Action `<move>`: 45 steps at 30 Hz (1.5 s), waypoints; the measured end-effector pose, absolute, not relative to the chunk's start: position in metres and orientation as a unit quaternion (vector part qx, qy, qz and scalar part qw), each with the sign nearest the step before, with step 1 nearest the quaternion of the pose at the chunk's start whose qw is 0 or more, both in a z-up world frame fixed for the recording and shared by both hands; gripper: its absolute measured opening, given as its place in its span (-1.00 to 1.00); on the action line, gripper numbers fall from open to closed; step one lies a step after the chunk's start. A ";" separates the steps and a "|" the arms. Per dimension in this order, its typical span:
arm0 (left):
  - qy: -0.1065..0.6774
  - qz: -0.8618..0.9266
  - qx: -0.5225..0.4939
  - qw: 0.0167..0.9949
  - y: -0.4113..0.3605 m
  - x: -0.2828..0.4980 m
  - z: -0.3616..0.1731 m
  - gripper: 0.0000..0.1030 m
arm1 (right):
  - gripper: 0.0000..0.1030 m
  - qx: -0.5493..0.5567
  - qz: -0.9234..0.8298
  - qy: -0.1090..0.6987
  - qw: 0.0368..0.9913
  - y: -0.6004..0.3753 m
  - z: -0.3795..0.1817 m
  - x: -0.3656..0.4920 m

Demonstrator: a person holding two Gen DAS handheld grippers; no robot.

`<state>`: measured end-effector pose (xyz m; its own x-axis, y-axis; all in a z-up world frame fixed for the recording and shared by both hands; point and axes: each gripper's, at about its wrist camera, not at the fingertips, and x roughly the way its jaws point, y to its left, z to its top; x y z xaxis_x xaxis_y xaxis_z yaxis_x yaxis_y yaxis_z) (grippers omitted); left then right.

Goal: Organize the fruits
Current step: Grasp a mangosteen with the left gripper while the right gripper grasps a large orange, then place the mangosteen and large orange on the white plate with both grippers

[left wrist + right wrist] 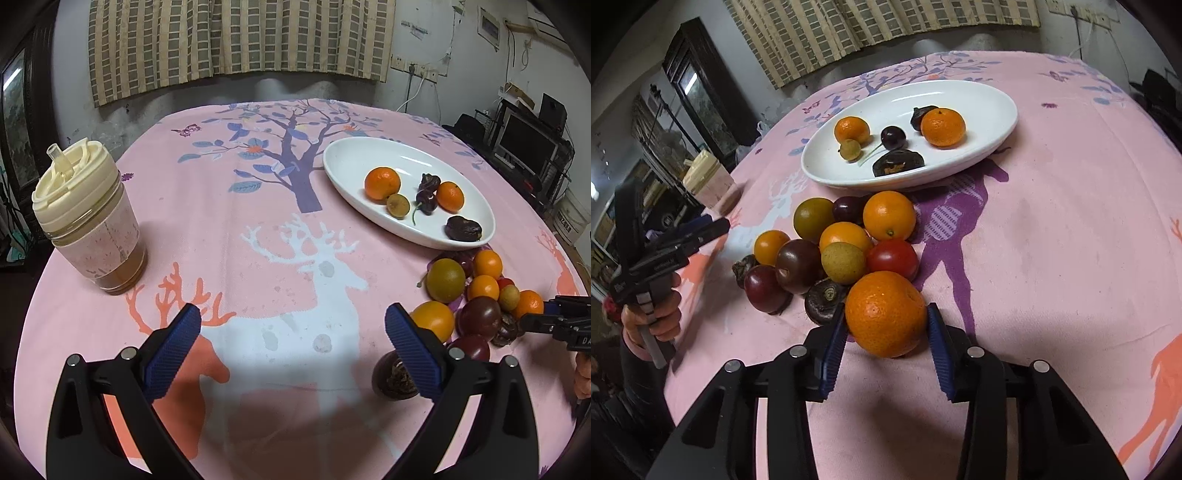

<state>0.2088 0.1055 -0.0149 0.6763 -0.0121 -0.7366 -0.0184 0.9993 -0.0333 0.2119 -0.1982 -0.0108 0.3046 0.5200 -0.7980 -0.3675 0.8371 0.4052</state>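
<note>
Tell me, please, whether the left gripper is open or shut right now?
Open. The left gripper has its blue fingers spread wide with only tablecloth between them, holding nothing.

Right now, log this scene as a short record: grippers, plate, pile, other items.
left gripper: open, holds nothing, over the tablecloth
right gripper: pads on both sides of a mandarin at the near edge of the pile
plate: white oval, holds two mandarins, a small greenish fruit, a cherry, two dark wrinkled fruits
fruit pile: on the cloth beside the plate, oranges, dark and red round fruits
cup: lidded, far left, upright
</note>
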 end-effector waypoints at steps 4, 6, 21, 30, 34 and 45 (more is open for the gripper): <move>0.401 -0.064 -0.008 0.914 0.102 0.200 -0.012 0.90 | -0.18 0.106 0.280 0.509 0.807 -0.208 -0.005 0.212; 0.396 -0.099 0.009 0.913 0.094 0.192 -0.013 0.75 | -0.18 0.109 0.280 0.503 0.810 -0.210 -0.002 0.212; 0.433 -0.169 0.079 0.882 0.050 0.185 -0.042 0.03 | -0.17 0.102 0.266 0.507 0.813 -0.210 -0.004 0.211; 0.449 -0.180 0.084 0.871 0.043 0.192 -0.049 -0.27 | -0.17 0.098 0.263 0.507 0.815 -0.210 -0.004 0.211; 0.449 -0.181 0.083 0.871 0.044 0.191 -0.049 -0.28 | -0.17 0.098 0.262 0.506 0.816 -0.210 -0.004 0.211; 0.423 -0.182 0.016 0.887 0.057 0.196 -0.025 -0.28 | -0.18 0.114 0.287 0.451 0.837 -0.208 0.019 0.213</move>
<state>0.1957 0.0568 -0.0251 0.5751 -0.3098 -0.7571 0.3371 0.9330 -0.1257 0.2132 -0.2078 0.0190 0.4288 0.5834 -0.6898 -0.3777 0.8094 0.4498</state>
